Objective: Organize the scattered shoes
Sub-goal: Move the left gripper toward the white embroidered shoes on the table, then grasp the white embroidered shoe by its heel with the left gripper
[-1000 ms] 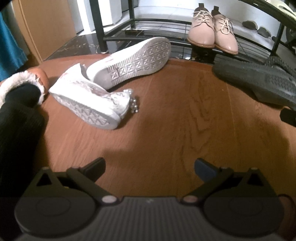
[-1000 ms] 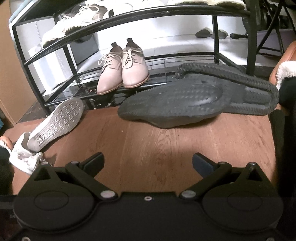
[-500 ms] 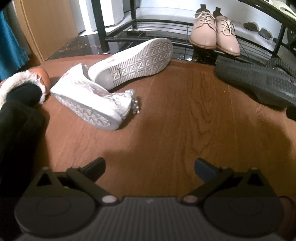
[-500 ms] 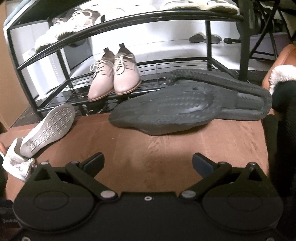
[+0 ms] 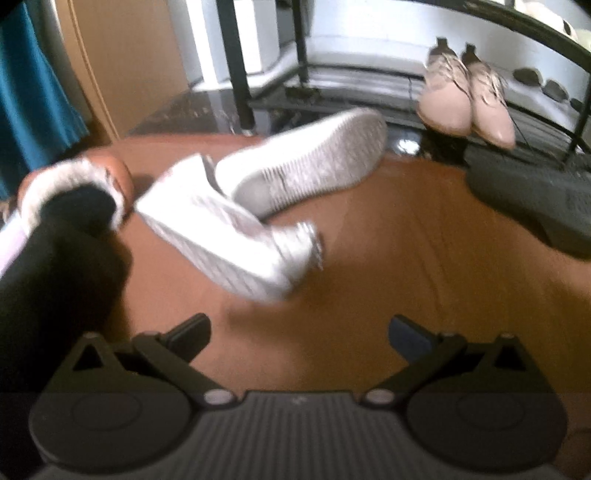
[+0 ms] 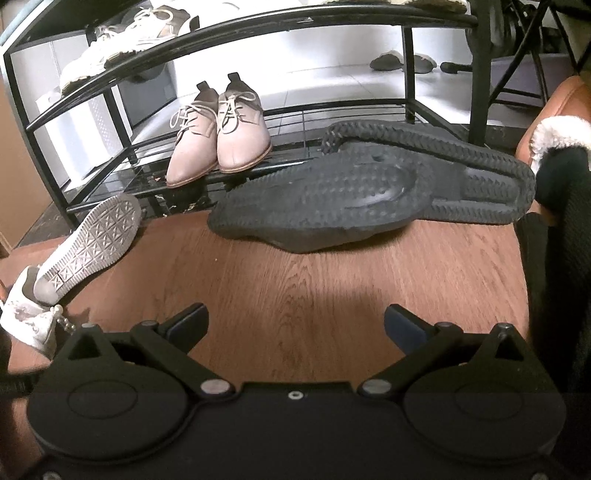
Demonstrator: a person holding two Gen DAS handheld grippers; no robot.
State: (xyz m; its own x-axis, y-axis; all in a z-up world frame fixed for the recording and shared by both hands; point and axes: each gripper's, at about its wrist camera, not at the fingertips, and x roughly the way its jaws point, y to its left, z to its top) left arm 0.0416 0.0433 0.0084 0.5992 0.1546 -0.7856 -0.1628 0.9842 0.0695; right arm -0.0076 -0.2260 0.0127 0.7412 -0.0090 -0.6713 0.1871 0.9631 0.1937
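Two white sneakers lie tipped on the wooden floor: one on its side [image 5: 236,236], the other sole-up [image 5: 306,162] behind it, also in the right wrist view [image 6: 88,240]. Two black shoes lie sole-up [image 6: 332,199] against the black shoe rack [image 6: 229,33], also in the left wrist view [image 5: 535,195]. A pink lace-up pair [image 6: 221,136] stands on the rack's bottom shelf. My left gripper [image 5: 299,332] is open and empty, just short of the near white sneaker. My right gripper [image 6: 293,325] is open and empty, in front of the black shoes.
White sneakers [image 6: 118,44] sit on the rack's upper shelf. A brown fur-lined slipper with a black-socked leg shows at the left [image 5: 74,184] and another at the right [image 6: 557,133]. A wooden cabinet [image 5: 122,55] stands far left. Slippers [image 6: 399,62] lie beyond the rack.
My left gripper has moved forward toward the white sneakers, which now look larger and blurred. My right gripper has shifted closer to the black shoes. Both stay open.
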